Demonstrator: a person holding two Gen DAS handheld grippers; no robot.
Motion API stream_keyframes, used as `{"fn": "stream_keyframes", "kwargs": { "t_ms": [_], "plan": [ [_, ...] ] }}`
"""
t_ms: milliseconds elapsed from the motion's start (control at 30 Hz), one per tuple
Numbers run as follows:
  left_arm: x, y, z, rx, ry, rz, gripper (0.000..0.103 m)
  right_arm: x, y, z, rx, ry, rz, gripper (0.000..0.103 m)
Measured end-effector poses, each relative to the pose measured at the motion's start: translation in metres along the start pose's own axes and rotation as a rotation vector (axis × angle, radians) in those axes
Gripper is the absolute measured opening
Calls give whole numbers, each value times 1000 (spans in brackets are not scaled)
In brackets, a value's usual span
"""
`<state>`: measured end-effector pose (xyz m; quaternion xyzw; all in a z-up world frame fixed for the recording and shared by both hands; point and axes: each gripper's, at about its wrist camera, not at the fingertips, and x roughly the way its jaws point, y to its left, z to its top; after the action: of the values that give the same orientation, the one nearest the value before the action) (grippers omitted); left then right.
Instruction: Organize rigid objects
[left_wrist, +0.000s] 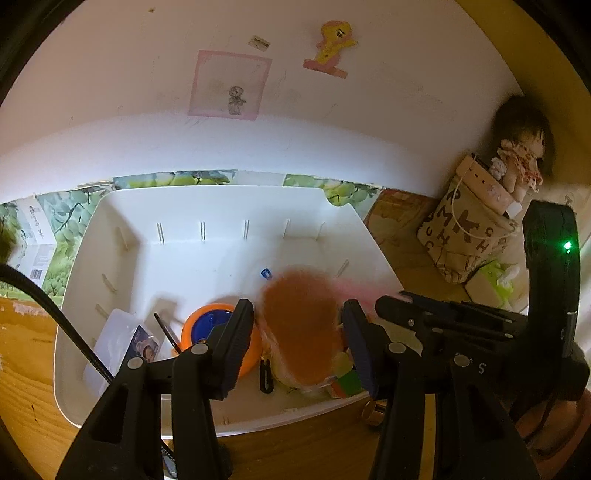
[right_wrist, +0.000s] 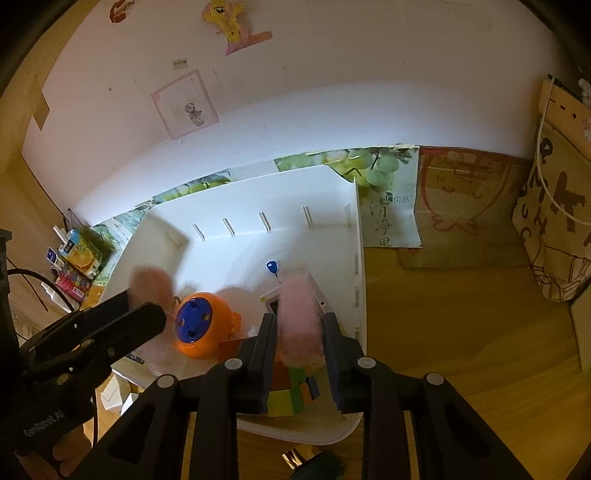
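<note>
Between the fingers of the left tool (left_wrist: 299, 332) sits a blurred brown oval thing (left_wrist: 301, 325), filling most of the fairly wide gap; whether the pads actually press it I cannot tell. Just below it in the same view lie a multicoloured cube (left_wrist: 345, 382) and a small black clip-like piece (left_wrist: 265, 376), and to its left an orange round toy with a blue disc face (left_wrist: 212, 325), one of each. Over on the other side, the right tool (right_wrist: 300, 332) has its fingers narrowed around a blurred pink block (right_wrist: 298, 321), which spans the gap from pad to pad, though the blur hides any contact. Beneath that block the right view shows the coloured cube again. All of these lie inside one white bin (left_wrist: 221, 206) standing on the wooden worktop (right_wrist: 461, 350), the tools hanging over its near edge. Farther in, on the bin floor, a single small blue tag (right_wrist: 272, 266) lies apart from the rest. Beyond the bin, by the wall, a doll (left_wrist: 521, 162) sits on a lettered cloth bag (left_wrist: 461, 236)
</note>
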<state>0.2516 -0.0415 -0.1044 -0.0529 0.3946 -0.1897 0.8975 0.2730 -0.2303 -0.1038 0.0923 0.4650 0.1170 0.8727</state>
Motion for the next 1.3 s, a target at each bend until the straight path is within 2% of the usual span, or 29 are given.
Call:
{"fn": "stream_keyframes", "kwargs": {
  "t_ms": [33, 100, 133, 300, 400, 867, 967, 1067, 1300],
  "plan": [
    [-1, 0, 0, -5, -6, -2, 67, 0, 0, 0, 2, 1, 1, 28],
    [-3, 1, 1, -14, -13, -1, 72, -2, -2, 0, 9, -3, 1, 33],
    [-6, 1, 1, -18, -23, 5, 74, -4, -3, 0, 16, -6, 4, 34],
    [-21, 4, 2, -42, -54, 21, 78, -17, -6, -1, 46, -35, 20, 56],
    [-32, 5, 1, -57, -75, 38, 81, -27, -6, -1, 55, -56, 35, 60],
    [-100, -1, -19, -80, -183, 168, 81, -78, -3, -13, 90, -139, 133, 76],
    [-116, -2, -27, -85, -203, 205, 82, -85, -4, -17, 108, -137, 154, 81],
    [-128, -2, -36, -97, -212, 232, 82, -90, -7, -22, 143, -128, 182, 81],
    [-152, 3, -62, -140, -211, 285, 82, -89, -24, -38, 330, -46, 285, 84]
  ]
}}
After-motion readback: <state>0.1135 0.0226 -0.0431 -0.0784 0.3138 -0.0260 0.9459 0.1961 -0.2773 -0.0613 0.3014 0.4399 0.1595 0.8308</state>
